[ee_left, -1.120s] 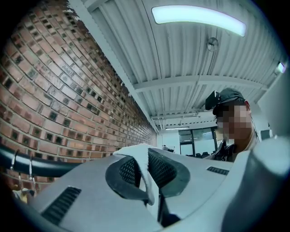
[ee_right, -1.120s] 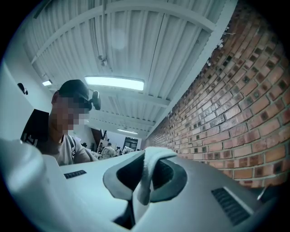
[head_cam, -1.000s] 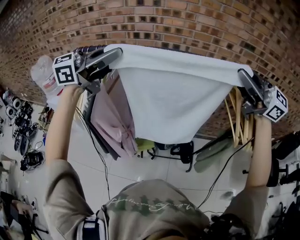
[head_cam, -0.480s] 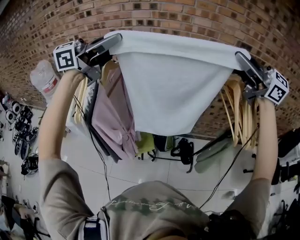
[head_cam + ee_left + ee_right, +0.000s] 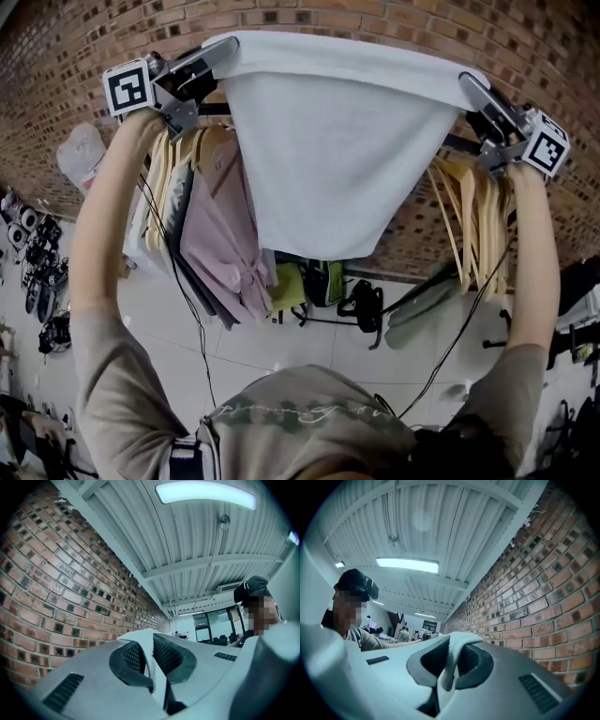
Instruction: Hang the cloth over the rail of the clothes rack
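Clamping the upper left corner of the large white cloth [image 5: 157,677], the left gripper [image 5: 149,641] has its grey jaws pressed together on a thin fold of fabric. The right gripper [image 5: 452,644] is closed the same way on the opposite upper corner [image 5: 451,660]. In the head view the left gripper [image 5: 211,58] and the right gripper [image 5: 473,89] are held high and wide apart. The top edge of the white cloth [image 5: 328,141] is pulled nearly taut between them, and the rest sags down in a broad curve. Both of the person's arms reach straight up, elbows almost locked, with the left forearm [image 5: 103,216] and the right forearm [image 5: 530,253] framing the scene. The cloth's top edge sits above the dark metal rail [image 5: 457,142] of the clothes rack and hides the rail's middle; whether it touches the rail cannot be told. Pale wooden hangers [image 5: 469,225] and a pink garment [image 5: 220,244] hang from the rail, in front of a red brick wall [image 5: 375,19].
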`<state>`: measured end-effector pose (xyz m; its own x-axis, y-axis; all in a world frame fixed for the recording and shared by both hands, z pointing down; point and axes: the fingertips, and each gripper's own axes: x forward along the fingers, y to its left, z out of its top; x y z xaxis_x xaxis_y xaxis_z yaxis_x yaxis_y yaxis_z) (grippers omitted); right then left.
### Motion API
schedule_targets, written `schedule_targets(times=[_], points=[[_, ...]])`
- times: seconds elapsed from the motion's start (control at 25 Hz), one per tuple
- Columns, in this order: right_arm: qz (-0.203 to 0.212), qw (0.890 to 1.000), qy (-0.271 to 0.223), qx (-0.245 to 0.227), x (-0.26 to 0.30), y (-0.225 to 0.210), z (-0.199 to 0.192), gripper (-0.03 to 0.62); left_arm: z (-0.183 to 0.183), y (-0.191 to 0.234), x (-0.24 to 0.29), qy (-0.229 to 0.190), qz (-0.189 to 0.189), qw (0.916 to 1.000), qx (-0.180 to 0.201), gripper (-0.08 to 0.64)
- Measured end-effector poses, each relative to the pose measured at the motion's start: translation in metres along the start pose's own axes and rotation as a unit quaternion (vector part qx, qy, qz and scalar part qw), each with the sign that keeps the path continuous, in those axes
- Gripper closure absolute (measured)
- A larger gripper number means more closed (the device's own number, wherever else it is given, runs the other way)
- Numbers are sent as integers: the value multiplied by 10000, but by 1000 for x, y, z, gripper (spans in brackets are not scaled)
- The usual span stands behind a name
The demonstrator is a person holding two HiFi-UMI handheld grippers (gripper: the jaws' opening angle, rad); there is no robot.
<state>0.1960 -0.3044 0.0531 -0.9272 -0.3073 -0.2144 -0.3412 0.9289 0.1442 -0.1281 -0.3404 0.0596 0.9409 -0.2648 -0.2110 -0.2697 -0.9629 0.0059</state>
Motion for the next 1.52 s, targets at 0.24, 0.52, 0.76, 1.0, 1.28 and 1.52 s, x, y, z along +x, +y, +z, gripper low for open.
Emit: schedule_targets(times=[0.24, 0.52, 0.76, 1.0, 1.28, 1.52], points=[[-68, 10000, 36, -22, 17, -15, 9, 574, 16, 28, 1, -25, 354, 9994, 39, 543], [-278, 9996, 33, 21, 21, -41, 20, 574, 36, 40, 15, 69, 480, 9985, 239, 543], [-368, 9993, 46, -97, 28, -59, 38, 574, 44, 63, 29, -172, 569, 9982, -33, 543], [-512, 9987, 56, -23, 39, -78, 42, 574, 53, 77, 33, -270, 604, 9977, 161, 543], [-672, 9974, 73, 231, 45, -118, 15, 574, 40, 108, 45, -220, 578, 9981, 51, 543], [-843, 9946, 197, 570, 52, -162, -22, 572, 2, 160, 56, 92, 1126, 9936, 78, 543]])
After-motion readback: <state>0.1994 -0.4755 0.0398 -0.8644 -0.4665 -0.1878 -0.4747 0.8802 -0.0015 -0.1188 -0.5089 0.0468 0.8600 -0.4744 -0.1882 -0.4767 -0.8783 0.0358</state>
